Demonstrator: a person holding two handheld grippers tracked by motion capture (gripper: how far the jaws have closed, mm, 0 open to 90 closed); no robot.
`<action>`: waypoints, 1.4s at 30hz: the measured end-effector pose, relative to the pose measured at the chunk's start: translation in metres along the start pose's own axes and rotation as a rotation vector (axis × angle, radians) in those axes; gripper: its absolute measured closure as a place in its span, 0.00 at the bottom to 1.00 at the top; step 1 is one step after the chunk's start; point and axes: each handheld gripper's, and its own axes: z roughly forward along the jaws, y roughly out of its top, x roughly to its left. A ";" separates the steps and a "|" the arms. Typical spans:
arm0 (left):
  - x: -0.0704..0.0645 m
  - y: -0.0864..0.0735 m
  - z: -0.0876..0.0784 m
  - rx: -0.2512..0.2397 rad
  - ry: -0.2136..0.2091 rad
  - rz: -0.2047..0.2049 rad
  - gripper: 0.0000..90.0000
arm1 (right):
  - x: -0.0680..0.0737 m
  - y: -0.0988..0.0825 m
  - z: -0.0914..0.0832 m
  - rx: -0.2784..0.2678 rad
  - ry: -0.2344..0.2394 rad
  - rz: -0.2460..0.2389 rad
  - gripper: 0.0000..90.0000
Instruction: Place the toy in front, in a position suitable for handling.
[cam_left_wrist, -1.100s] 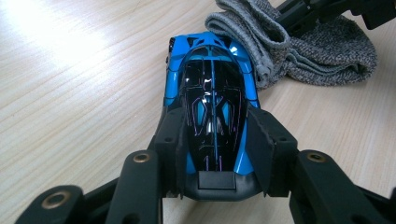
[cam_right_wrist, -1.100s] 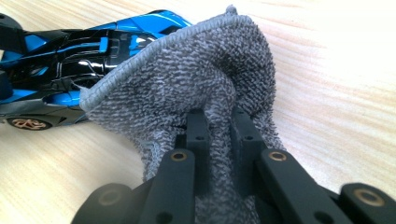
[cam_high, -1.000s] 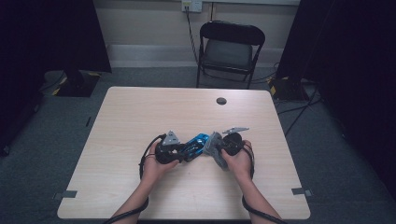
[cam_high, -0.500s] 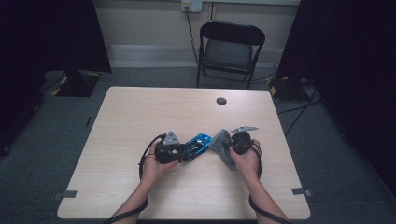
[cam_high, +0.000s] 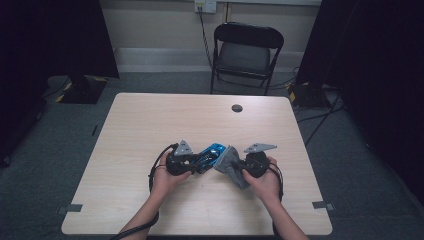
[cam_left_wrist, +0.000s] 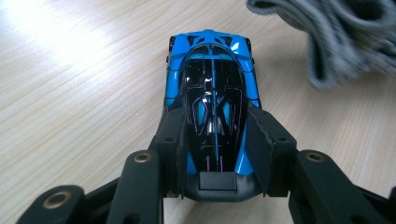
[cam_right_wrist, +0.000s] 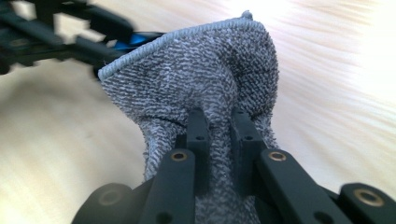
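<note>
Left gripper (cam_left_wrist: 212, 154) clamped on rear flanks of blue toy car (cam_left_wrist: 211, 88); right gripper (cam_right_wrist: 219, 123) pinched on bunched grey cloth (cam_right_wrist: 201, 70), just beside the car's nose; car low over bench (cam_high: 150, 120), near its front-centre.

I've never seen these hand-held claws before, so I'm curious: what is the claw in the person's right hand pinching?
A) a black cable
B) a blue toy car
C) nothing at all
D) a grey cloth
D: in the right gripper view the right gripper has its jaws squeezed on a bunched grey cloth; the blue toy car sits in the left gripper.
</note>
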 end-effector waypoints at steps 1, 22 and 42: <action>0.000 0.000 0.000 0.001 0.001 -0.001 0.66 | 0.004 0.000 0.000 0.004 0.012 -0.009 0.89; -0.001 -0.001 -0.002 0.000 0.008 -0.006 0.66 | 0.057 -0.002 0.047 0.101 0.082 -0.117 0.89; -0.001 0.000 -0.002 0.011 0.007 -0.009 0.66 | 0.051 -0.003 0.049 0.102 0.095 -0.080 0.89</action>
